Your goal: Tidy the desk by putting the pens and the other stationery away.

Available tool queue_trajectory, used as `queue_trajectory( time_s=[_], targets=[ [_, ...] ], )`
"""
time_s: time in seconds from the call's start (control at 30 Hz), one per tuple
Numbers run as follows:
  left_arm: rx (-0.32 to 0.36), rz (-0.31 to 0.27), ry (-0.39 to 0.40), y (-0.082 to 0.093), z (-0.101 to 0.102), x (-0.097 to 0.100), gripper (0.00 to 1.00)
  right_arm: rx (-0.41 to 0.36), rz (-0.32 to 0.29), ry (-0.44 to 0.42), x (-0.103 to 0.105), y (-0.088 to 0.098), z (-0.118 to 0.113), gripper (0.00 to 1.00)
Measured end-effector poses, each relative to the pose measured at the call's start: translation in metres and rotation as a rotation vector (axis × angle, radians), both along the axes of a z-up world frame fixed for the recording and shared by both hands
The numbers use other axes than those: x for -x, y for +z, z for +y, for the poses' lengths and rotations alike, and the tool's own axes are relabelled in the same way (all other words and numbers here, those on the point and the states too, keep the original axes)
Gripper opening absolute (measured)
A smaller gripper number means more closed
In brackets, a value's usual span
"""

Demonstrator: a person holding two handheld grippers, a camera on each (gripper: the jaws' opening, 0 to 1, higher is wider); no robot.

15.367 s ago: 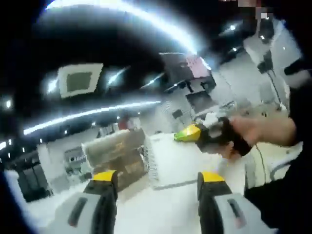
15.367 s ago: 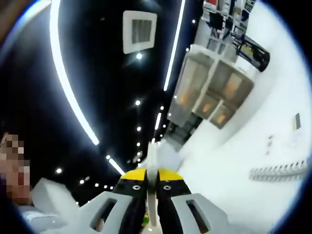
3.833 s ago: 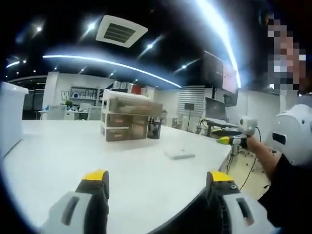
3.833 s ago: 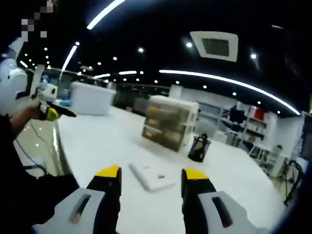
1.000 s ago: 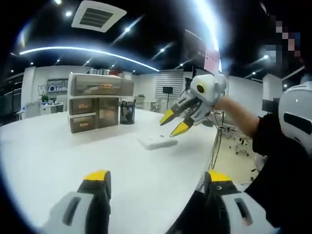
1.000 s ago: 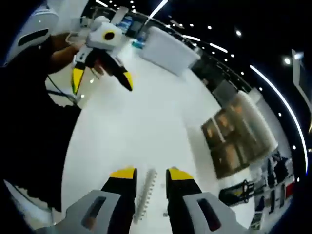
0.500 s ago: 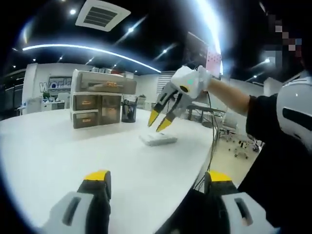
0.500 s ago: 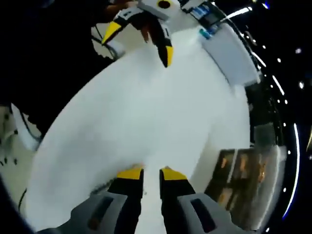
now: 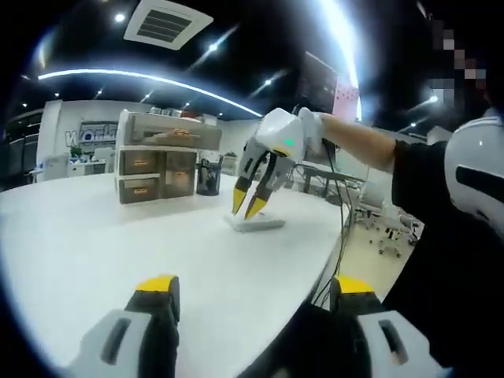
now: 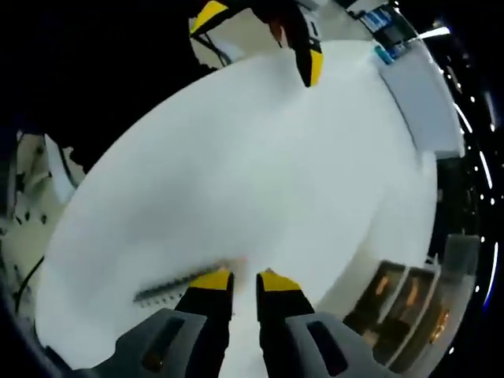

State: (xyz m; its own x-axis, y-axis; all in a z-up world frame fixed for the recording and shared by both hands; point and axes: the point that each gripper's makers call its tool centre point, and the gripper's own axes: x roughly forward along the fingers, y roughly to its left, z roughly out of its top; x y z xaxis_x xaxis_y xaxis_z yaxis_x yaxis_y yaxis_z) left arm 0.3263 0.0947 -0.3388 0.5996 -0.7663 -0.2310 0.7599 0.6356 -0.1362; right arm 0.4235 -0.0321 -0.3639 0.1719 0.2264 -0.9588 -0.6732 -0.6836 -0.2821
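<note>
I see a broad white table (image 9: pixel 79 236) under a black ceiling with a curved strip light (image 9: pixel 150 79) and a square air vent (image 9: pixel 167 20); office chairs (image 9: pixel 390 234) stand beyond its edge.

Right claw (image 9: pixel 250 206) tips down over flat white case (image 9: pixel 254 223).

I see a dark ceiling with a square air vent (image 9: pixel 168 21), small spotlights and long curved light strips (image 9: pixel 150 81). Pale walls and distant office desks and chairs (image 9: pixel 391 233) lie beyond a broad white table (image 9: pixel 94 244); a wall screen (image 9: pixel 317 81) hangs at the back.
</note>
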Motion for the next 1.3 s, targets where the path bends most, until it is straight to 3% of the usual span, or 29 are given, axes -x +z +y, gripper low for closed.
queue_trajectory(
  time_s=[0.4, 0.93, 1.3],
  targets=[
    [-0.002, 0.007, 0.010, -0.002, 0.002, 0.000, 0.77, 0.077, 0.031, 0.029, 0.000, -0.010, -0.007, 0.10],
    [0.000, 0.015, 0.009, -0.005, 0.000, -0.001, 0.77, 0.115, 0.059, 0.045, 0.000, -0.015, -0.008, 0.07],
    [0.003, 0.017, -0.004, -0.006, -0.007, 0.001, 0.77, 0.249, 0.103, 0.058, -0.005, -0.015, -0.015, 0.03]
  ],
)
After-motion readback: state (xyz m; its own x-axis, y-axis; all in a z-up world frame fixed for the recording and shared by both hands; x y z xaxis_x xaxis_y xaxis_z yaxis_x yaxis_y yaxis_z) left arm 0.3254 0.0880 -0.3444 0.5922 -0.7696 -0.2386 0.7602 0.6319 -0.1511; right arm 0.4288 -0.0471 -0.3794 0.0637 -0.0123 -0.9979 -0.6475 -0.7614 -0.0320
